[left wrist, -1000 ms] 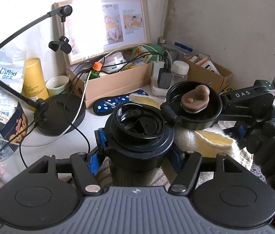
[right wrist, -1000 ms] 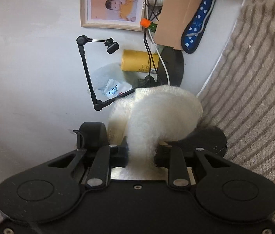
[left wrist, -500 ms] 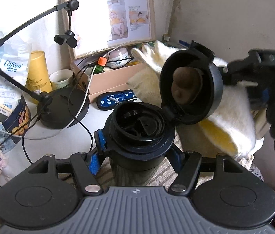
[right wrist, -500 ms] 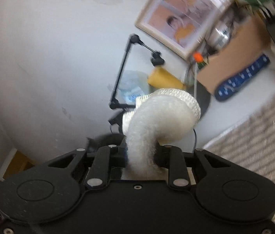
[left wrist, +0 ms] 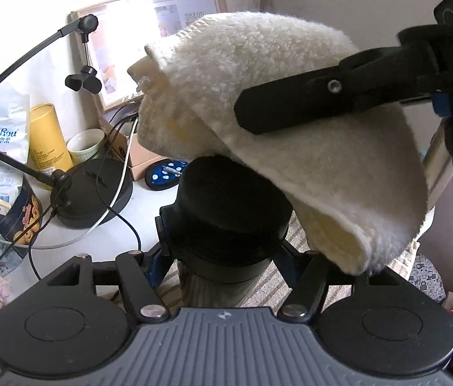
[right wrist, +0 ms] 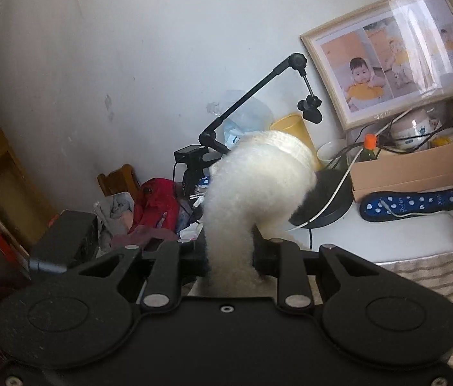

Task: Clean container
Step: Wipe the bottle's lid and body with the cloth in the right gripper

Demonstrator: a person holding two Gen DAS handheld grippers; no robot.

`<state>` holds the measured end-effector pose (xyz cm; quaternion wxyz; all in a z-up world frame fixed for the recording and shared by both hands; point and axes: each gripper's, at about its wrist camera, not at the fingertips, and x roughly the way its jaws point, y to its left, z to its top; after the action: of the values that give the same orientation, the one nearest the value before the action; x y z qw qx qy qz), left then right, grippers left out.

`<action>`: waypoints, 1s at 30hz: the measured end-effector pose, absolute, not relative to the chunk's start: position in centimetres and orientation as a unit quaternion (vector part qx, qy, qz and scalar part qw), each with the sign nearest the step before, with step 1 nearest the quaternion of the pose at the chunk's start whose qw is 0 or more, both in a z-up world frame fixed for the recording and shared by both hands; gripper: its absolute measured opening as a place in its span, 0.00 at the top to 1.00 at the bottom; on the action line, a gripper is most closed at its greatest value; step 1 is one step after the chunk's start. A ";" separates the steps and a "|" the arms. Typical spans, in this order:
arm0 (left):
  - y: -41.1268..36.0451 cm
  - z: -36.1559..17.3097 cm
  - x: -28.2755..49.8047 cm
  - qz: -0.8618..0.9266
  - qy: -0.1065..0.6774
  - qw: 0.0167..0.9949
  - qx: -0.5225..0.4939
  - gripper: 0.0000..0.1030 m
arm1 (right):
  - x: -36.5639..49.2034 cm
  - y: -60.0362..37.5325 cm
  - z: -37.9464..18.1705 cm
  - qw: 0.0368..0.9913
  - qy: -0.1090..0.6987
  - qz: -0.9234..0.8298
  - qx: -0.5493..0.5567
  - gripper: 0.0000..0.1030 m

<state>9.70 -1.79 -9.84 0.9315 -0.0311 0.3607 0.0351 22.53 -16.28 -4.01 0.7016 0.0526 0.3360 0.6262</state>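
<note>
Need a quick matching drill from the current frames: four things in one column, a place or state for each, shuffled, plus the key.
Things:
1. towel
2. black container
3. yellow tube
4. spotted blue case

Places or states:
A. standing by the lamp base
B. clamped in the right gripper
C. lying in front of the cardboard box
D. held between the left gripper fingers, lid shut

Pairs: 1-B, 2-D, 3-A, 4-C
</note>
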 end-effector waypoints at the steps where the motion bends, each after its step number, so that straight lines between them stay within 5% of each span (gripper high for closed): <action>1: -1.8 -9.9 9.7 0.035 0.360 0.932 -0.030 0.36 | 22.1 -16.1 -3.8 0.702 0.332 0.629 0.038 0.78; 7: -1.8 -9.9 10.1 0.039 0.359 0.932 -0.025 0.38 | 19.9 -14.0 -3.5 0.727 0.299 0.614 -0.077 0.80; 19: -0.9 -10.1 10.0 0.040 0.353 0.934 -0.049 0.38 | 21.6 -14.2 0.6 0.733 0.282 0.618 -0.037 0.80; 30: -0.5 -10.2 9.8 0.039 0.355 0.933 -0.048 0.38 | 21.4 -12.1 -2.2 0.712 0.318 0.626 -0.030 0.82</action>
<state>9.83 -0.47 -10.15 0.9329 -0.0476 0.3548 0.0389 21.44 -12.12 -2.25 0.7116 -0.0295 0.3184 0.6257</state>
